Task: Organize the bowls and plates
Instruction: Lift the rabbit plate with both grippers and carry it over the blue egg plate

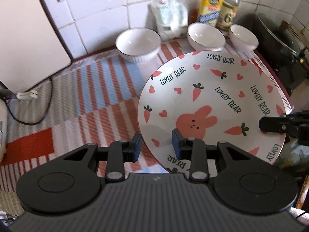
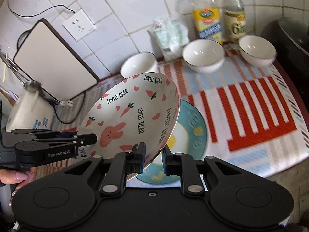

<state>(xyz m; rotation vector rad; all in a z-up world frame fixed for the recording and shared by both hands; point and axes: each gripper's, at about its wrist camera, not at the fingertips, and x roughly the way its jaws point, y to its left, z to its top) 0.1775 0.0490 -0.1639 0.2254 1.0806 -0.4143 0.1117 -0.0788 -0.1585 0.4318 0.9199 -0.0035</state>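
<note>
Left gripper (image 1: 156, 147) is level, reaching in from the near side — jaws apart, straddling the near rim of the bunny plate (image 1: 210, 100), one pad outside the rim, one over the plate's face. No clear clamp visible.

Right gripper (image 2: 153, 159) sits low at the plate's (image 2: 135, 116) lower edge; its jaws stand apart with the rim between them, whether the pads press it I cannot tell. In the right wrist view the plate is tilted up off the striped mat (image 2: 251, 119), leaning over a teal plate (image 2: 195, 123) with a yellow-and-white centre that lies flat on the mat.

A person's hand (image 2: 19, 177) with pale polished nails grips the left gripper's handle at frame left.

Writing: "LOVELY BEAR" repeated around the plate, with carrots, hearts and a pink rabbit. "GenRobot.AI" on the left gripper's side. A large "6" on the clear bottle's (image 2: 234, 19) label; the yellow-labelled bottle's (image 2: 207, 23) text is too blurred to read.

Three white bowls (image 1: 138, 43) (image 1: 205, 35) (image 1: 243, 36) stand at the back of the mat near the tiled wall.
</note>
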